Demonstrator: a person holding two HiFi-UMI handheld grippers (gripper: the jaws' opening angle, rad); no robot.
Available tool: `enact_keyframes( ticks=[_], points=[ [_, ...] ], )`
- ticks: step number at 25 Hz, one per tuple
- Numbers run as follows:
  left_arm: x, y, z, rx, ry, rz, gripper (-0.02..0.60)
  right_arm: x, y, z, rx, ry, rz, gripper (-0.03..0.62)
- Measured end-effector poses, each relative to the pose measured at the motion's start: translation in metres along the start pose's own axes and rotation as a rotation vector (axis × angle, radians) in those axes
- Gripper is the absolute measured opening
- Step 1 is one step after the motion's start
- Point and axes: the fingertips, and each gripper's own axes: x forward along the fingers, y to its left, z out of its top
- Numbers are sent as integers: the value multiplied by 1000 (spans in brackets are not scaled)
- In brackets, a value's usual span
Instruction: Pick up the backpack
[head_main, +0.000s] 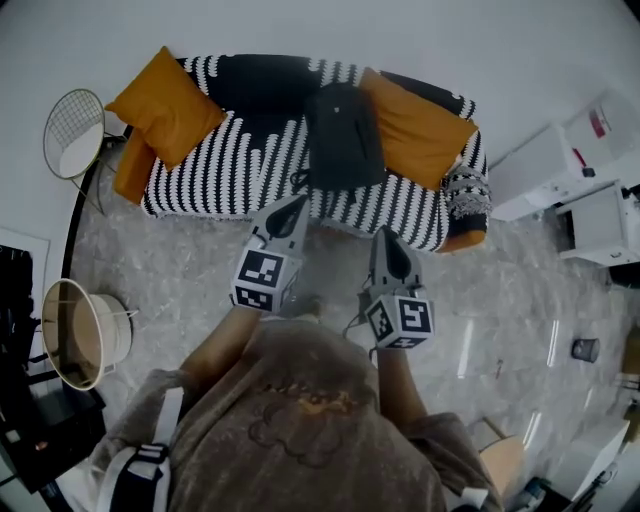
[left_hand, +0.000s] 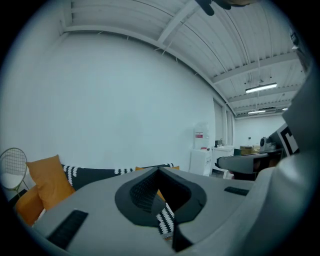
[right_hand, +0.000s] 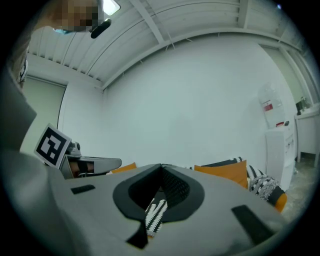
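A dark grey backpack (head_main: 343, 135) lies on the black-and-white striped sofa (head_main: 240, 165), leaning against its back between the orange cushions. In the head view my left gripper (head_main: 297, 205) points at the sofa's front edge just below the backpack, its jaws shut with nothing in them. A little right of it and farther back over the floor, my right gripper (head_main: 386, 238) is also shut and empty. In the left gripper view the closed jaws (left_hand: 160, 170) cover the backpack; the same holds for the right gripper (right_hand: 161, 166) in its own view.
Orange cushions (head_main: 165, 105) (head_main: 420, 130) lie on the sofa. A round wire side table (head_main: 75, 130) stands at the sofa's left end, a white basket (head_main: 85, 333) on the floor nearer me. White cabinets (head_main: 590, 180) stand at the right.
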Motion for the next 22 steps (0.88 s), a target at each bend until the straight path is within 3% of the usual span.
enact_keyframes(
  ticks=[9, 22],
  points=[
    [47, 15, 1, -20, 20, 50, 0, 45, -36, 3, 4, 28, 43, 0],
    [139, 54, 17, -21, 1, 47, 0, 137, -74, 2, 9, 48, 54, 0]
  ],
)
